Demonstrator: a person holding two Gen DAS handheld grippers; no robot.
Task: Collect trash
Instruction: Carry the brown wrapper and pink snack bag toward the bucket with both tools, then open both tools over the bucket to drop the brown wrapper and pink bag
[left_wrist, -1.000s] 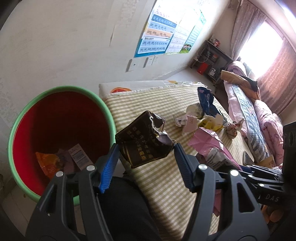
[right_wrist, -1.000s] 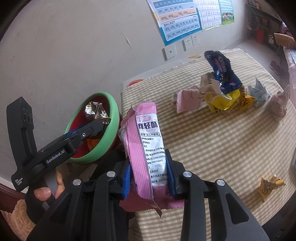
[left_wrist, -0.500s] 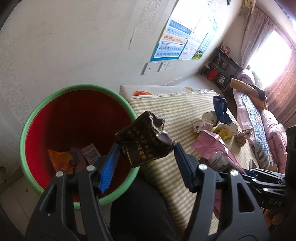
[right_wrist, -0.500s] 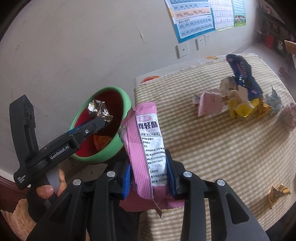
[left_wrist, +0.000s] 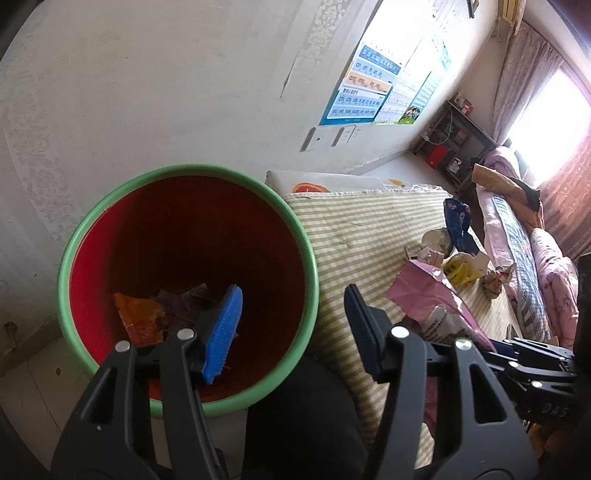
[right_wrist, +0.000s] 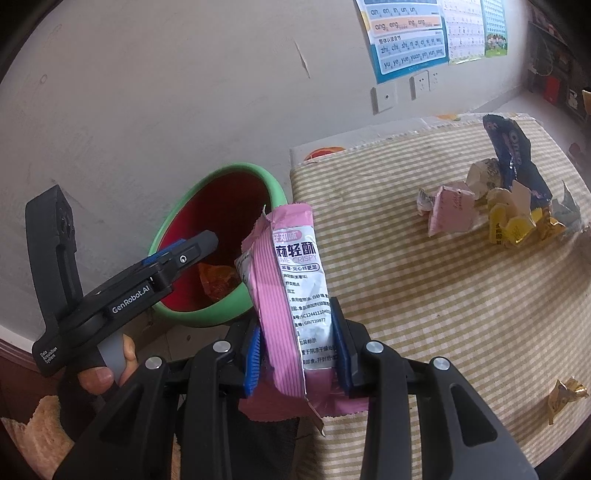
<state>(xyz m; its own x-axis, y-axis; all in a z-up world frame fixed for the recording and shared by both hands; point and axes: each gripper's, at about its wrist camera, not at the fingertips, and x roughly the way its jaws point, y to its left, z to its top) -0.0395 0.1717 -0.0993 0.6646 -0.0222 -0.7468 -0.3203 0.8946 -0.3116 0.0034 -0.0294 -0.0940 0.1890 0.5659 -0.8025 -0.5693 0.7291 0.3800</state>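
Progress check on the trash run — partway, I'd say. The round red plastic bin with the green rim (left_wrist: 309, 254) sits on the floor just beside the bench's checked cloth (left_wrist: 362, 229), and there's already an orange wrapper (left_wrist: 138, 317) and some dark purple scraps (left_wrist: 186, 301) lying at the bottom.

The left gripper (left_wrist: 291, 314) hangs over the bin mouth with nothing between its jaws; they're parted about halfway and closing. The right gripper (right_wrist: 299, 354) has its jaws clamped narrow on a pink-and-white snack packet (right_wrist: 291, 291), held upright near the bench edge, with the bin at about 10 o'clock from it in the right wrist view. Looks like that packet is next to go in.

Still left on the bench: a cluster at roughly 2 o'clock — a dark blue cookie bag (right_wrist: 513, 155), a pink carton (right_wrist: 452, 208), yellow wrappers (right_wrist: 513, 221) and crumpled bits — plus one gold wrapper (right_wrist: 565, 397) alone at 4 o'clock. So a fair few trips to go.
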